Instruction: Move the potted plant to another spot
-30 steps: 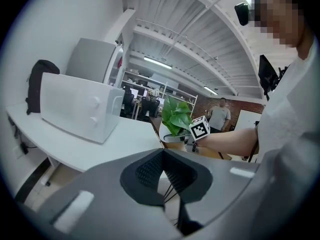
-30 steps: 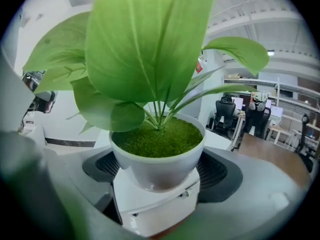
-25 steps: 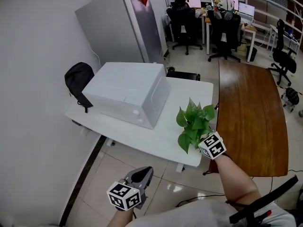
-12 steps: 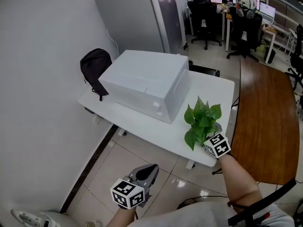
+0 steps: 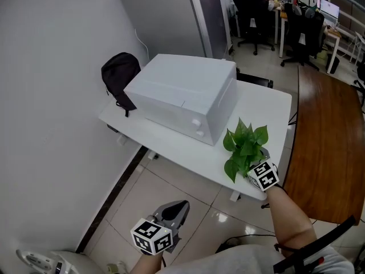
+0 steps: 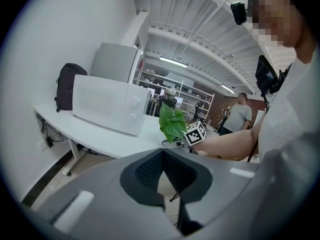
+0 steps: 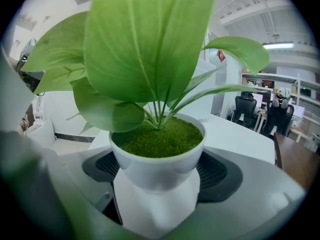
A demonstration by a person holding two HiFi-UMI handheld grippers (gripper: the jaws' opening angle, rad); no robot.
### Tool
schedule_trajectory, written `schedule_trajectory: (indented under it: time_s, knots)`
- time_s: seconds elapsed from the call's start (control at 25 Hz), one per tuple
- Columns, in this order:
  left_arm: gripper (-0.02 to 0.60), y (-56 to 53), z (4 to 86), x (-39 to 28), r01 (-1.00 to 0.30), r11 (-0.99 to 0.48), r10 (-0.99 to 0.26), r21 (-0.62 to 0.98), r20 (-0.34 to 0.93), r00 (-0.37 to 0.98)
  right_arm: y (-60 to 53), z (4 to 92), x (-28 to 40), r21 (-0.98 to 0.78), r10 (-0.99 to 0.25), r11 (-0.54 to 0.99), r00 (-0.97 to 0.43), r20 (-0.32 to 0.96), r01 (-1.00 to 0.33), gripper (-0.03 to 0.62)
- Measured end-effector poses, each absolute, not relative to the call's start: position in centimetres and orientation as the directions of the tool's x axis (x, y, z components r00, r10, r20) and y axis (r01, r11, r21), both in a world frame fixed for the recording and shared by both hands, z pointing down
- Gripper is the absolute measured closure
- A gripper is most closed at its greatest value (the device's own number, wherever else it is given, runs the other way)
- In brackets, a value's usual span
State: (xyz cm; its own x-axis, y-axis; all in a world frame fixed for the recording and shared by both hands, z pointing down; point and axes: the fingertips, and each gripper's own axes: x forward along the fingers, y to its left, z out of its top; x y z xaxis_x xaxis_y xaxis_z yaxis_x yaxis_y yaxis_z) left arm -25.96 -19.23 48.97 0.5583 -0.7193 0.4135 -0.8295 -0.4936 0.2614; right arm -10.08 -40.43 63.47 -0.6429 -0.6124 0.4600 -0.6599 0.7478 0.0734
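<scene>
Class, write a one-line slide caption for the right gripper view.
Right gripper shut on a leafy green potted plant.

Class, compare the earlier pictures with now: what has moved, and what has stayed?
The right gripper has carried the potted plant slightly inward from the white table's near edge. Its grip is unchanged; the left gripper stays shut, empty, low over the floor.

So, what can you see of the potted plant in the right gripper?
The potted plant has a round white pot, smooth, filled with fine green moss-like material. Thin stems rise from the middle and carry broad green leaves. It stands upright. The right gripper is shut on the pot, one dark ribbed pad at each side. It is over the near edge of the white table; whether it rests there I cannot tell.
</scene>
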Motion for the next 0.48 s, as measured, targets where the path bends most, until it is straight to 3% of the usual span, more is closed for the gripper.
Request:
schedule_trajectory:
  time_s: [0.48]
  knots:
    - [0.585, -19.76, 49.20, -25.61, -0.827, -0.495, -0.718, 0.266, 0.410, 0.562, -40.86, 64.16, -9.94, -0.008, -0.594, 0.739, -0.658, 0.463, -0.674, 0.126]
